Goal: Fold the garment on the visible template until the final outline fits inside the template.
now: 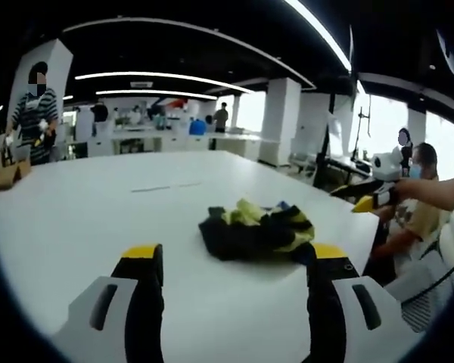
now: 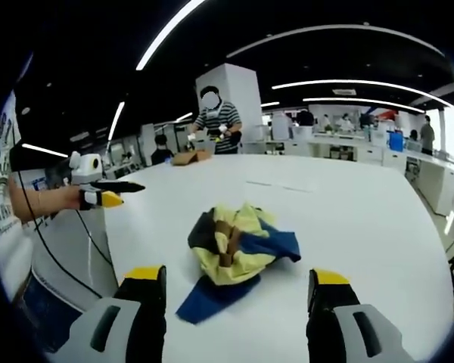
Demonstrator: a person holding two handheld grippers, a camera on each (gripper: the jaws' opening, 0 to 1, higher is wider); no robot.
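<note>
Both tools spread and empty, garment bunched ahead on the counter.

The left tool [image 1: 231, 261] has its jaws wide apart, holding nothing; the right tool [image 2: 233, 283] is likewise spread and empty. The crumpled yellow, navy and black garment [image 2: 233, 253] lies on the white counter [image 2: 348, 219] just ahead of the right tool, a blue flap trailing toward its left jaw. In the left gripper view the garment [image 1: 257, 231] sits ahead and slightly right, touching neither jaw. The right tool looks nearer. I cannot make out a template outline.
</note>
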